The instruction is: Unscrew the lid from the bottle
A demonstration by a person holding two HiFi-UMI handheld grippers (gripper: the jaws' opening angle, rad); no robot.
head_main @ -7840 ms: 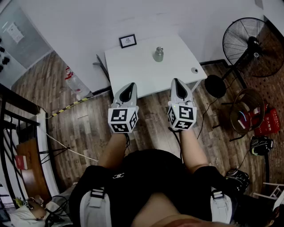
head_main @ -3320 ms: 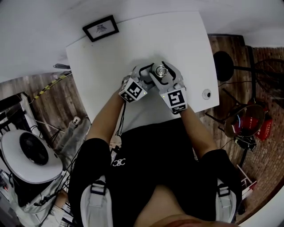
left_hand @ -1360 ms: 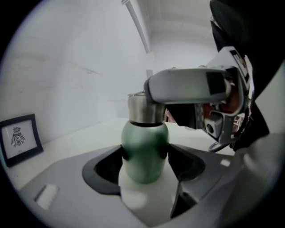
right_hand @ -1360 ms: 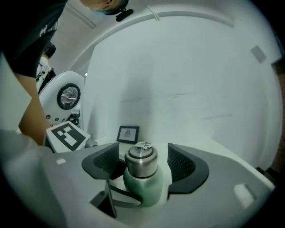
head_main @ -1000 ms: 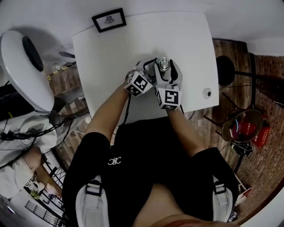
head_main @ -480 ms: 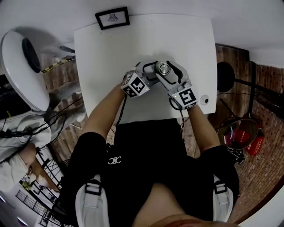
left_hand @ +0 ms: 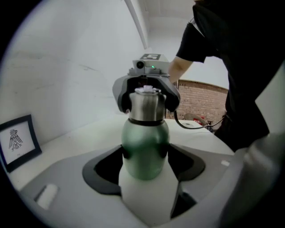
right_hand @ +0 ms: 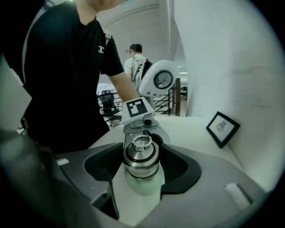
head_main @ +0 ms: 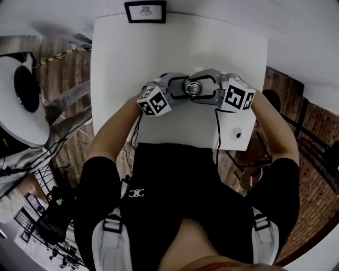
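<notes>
Unscrewing step in hand, prob. mid-turn; green bottle [left_hand: 144, 149] upright on the white table [head_main: 119, 53], approx central btw left & right edges, a bit nearer the near edge than the far; left gripper [left_hand: 144, 167] closed on the bottle's body, dark pads pressed to both sides, serving as the anchor; right gripper [right_hand: 141, 164] set in from the right-edge side, clamped on the steel lid [right_hand: 141, 153], a pad touching each flank, ring handle on top left clear; jaws fairly wide, but only because the lid is wide; lid level on the neck, no tilt seen, so thread prob. not yet free, though can't tell how many turns remain; in head view both grippers meeting at the bottle, marker cubes out to either side; elsewhere: picture frame [head_main: 144, 10] at the far edge, small round object [head_main: 237, 134] by the near right corner, well apart from the work; white fan [head_main: 21, 100] beyond the left edge. Next move, as a guess: keep the body pinned w/ the left, twist the lid further w/ the right about the bottle's own axis, regrip once the wrist runs out of roll; needs a firm left hold so the bottle doesn't spin along or skid on the smooth top; once loose, lift the lid straight up, no sideways pull, else risk of tipping.
</notes>
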